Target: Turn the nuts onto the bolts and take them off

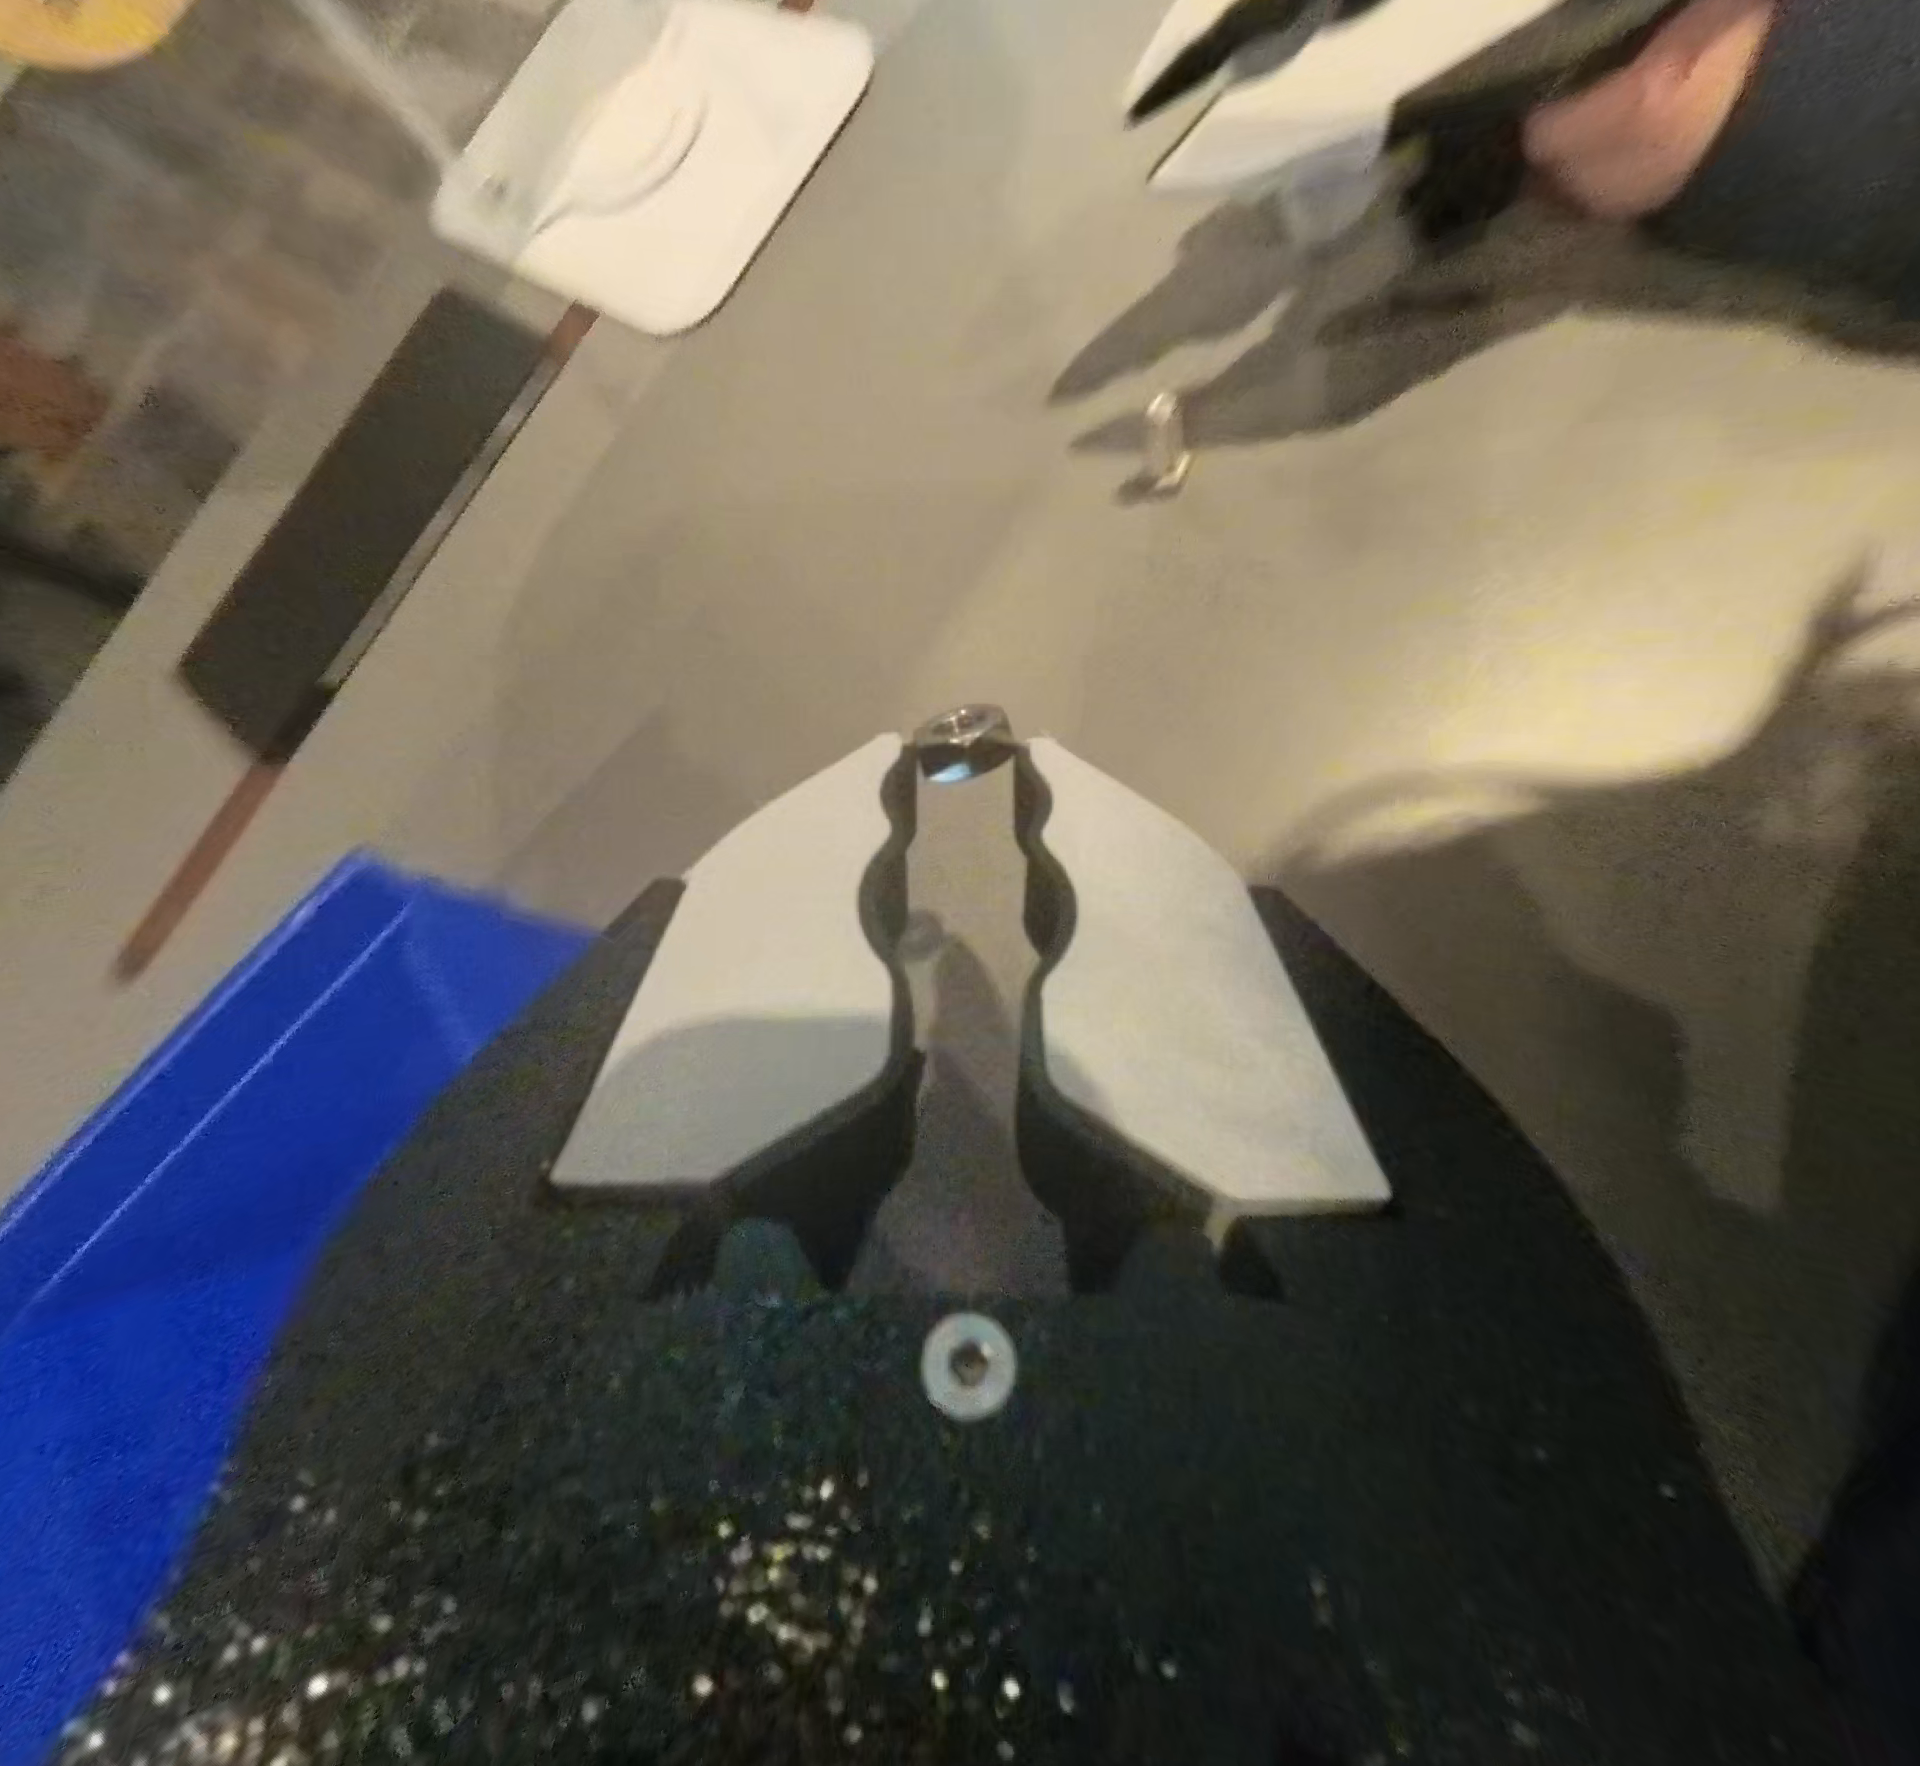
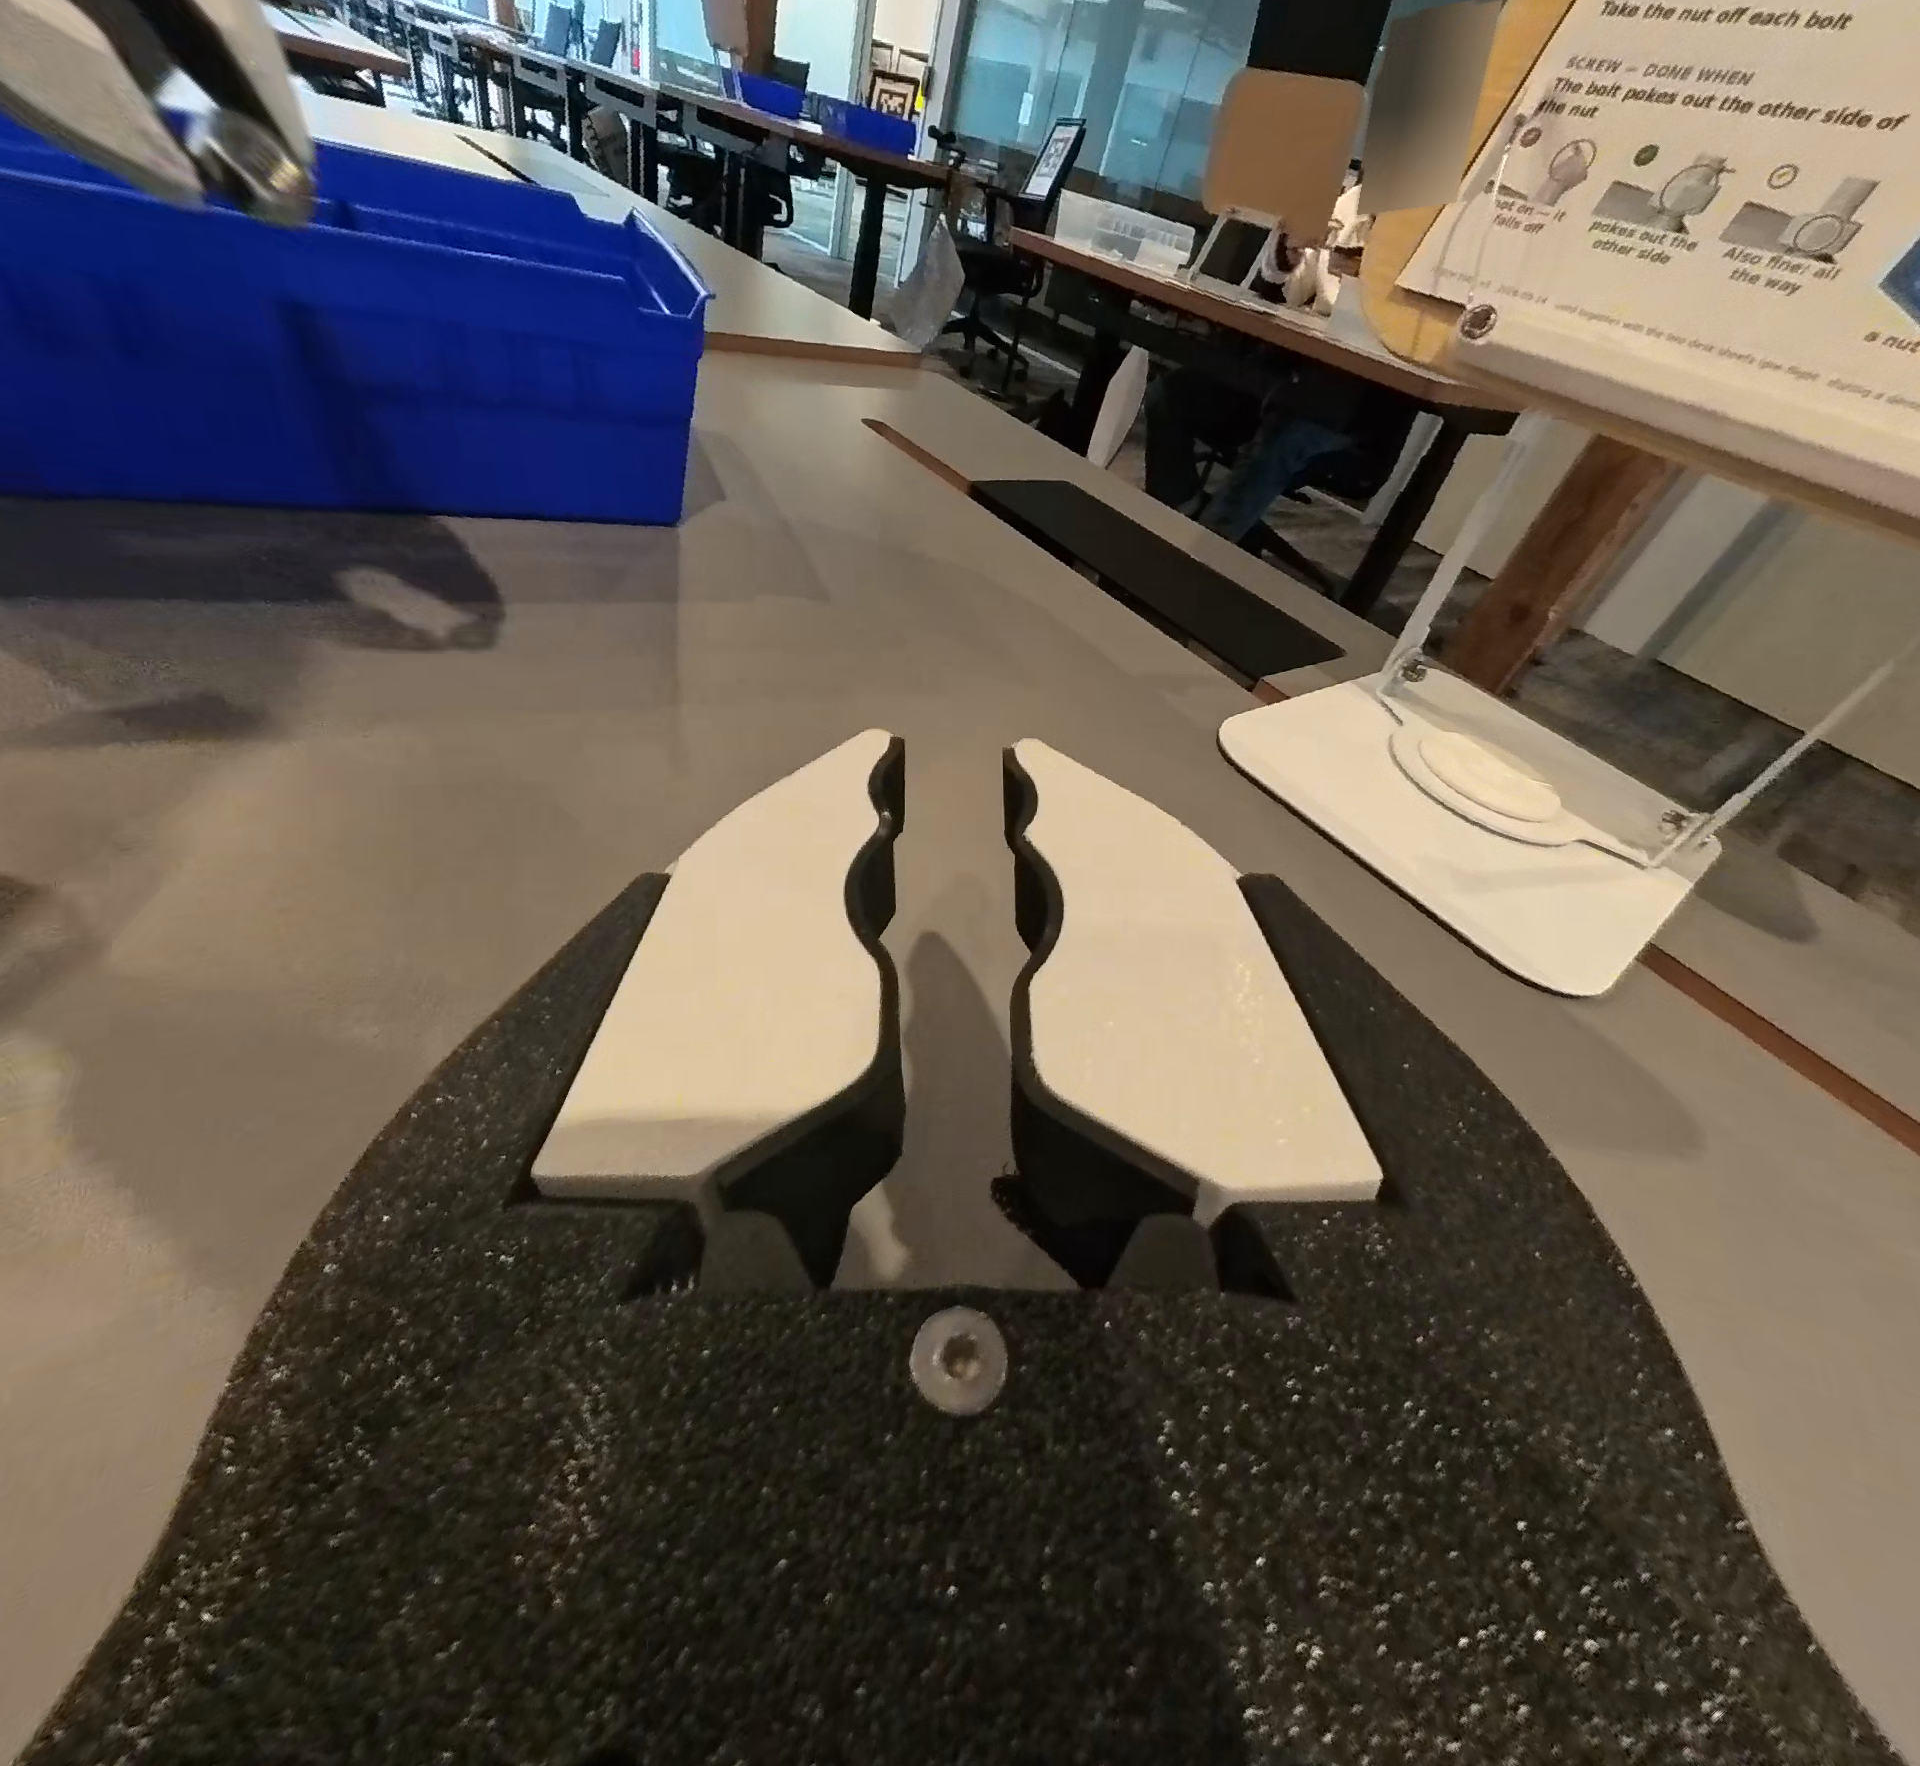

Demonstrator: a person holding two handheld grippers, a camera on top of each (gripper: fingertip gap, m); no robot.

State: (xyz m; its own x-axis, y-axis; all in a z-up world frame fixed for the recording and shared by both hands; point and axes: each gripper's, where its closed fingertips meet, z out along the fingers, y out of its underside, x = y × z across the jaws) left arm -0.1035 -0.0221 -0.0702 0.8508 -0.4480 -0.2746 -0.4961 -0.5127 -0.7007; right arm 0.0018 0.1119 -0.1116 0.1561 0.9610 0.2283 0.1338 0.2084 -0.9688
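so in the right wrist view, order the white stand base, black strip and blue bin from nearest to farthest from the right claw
1. White stand base, on the right, near the right claw.
2. Black strip, ahead, slightly right.
3. Blue bin, far left.

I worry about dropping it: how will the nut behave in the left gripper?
The nut is small, smooth metal, so probably slippery. Only the left gripper's tips pinch it, so it may twist out. If dropped on the table, it could roll.

1. A blue bin is sitting on the grey table, near its left edge.
2. A white stand is sitting by the right edge, holding up a paper sign.
3. A black strip is lying along the far edge.
4. More desks and chairs are standing far behind.
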